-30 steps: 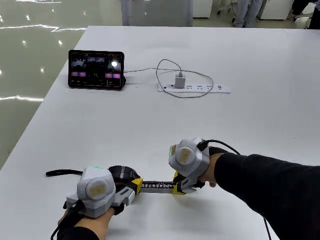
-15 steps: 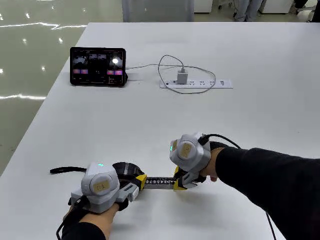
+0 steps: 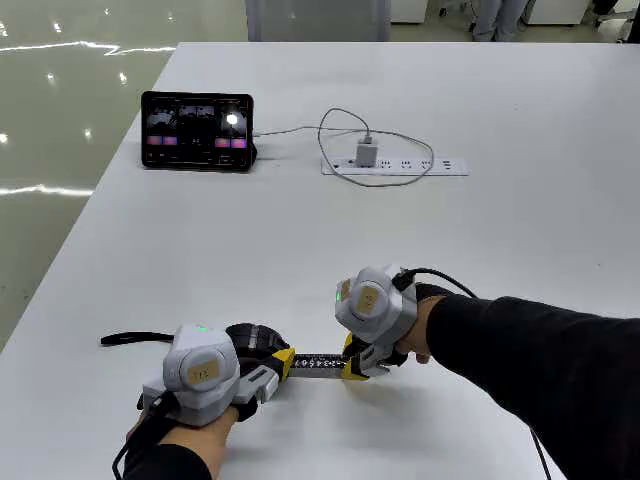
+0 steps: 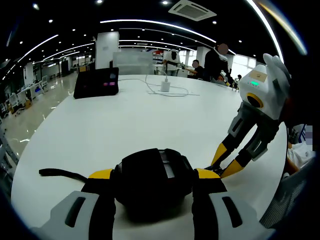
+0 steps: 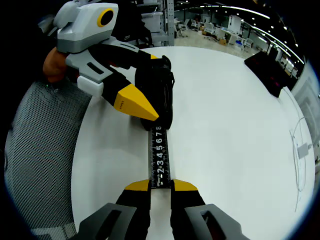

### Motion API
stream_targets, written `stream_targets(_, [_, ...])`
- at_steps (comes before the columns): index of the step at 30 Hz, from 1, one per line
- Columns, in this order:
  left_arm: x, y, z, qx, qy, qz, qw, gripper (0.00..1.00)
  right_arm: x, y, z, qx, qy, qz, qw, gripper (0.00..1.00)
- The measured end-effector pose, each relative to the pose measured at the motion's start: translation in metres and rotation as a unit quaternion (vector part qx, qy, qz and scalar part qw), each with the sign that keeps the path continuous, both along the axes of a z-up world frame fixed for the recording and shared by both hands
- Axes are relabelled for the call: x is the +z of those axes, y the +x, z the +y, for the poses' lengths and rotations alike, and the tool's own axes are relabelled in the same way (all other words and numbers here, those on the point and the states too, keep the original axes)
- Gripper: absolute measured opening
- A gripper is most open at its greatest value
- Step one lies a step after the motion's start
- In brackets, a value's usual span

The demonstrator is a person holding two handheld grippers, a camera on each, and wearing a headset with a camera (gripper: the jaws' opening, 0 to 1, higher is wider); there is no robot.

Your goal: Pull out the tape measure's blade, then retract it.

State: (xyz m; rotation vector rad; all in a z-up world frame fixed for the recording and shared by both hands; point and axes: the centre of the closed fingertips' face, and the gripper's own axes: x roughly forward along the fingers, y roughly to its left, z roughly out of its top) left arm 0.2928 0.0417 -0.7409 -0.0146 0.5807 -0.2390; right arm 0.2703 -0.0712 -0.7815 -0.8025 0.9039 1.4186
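Note:
The black tape measure case (image 3: 250, 342) (image 4: 152, 181) (image 5: 159, 95) lies on the white table near its front edge. My left gripper (image 3: 272, 366) (image 4: 152, 176) is shut on the case, its yellow tips on either side. A short stretch of numbered blade (image 3: 315, 363) (image 5: 159, 157) runs from the case to the right. My right gripper (image 3: 352, 366) (image 5: 160, 186) is shut on the blade's end. A black wrist strap (image 3: 135, 339) (image 4: 62, 174) trails left from the case.
A tablet (image 3: 196, 130) stands at the back left of the white table (image 3: 300, 250), its screen lit. A white power strip (image 3: 395, 165) with a charger and looped cable lies behind the middle. People stand beyond the far edge.
The blade between the two grippers has grown slightly shorter, with my right gripper a little closer to the case. The head camera shifted a bit.

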Motion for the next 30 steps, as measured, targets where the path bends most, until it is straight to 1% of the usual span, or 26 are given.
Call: stream_targets(30, [0.0,0.0,0.0,0.0,-0.001,0.002,1.0,0.57,0.0,0.0,0.015,0.009,0.013,-0.001,0.9999,0.11])
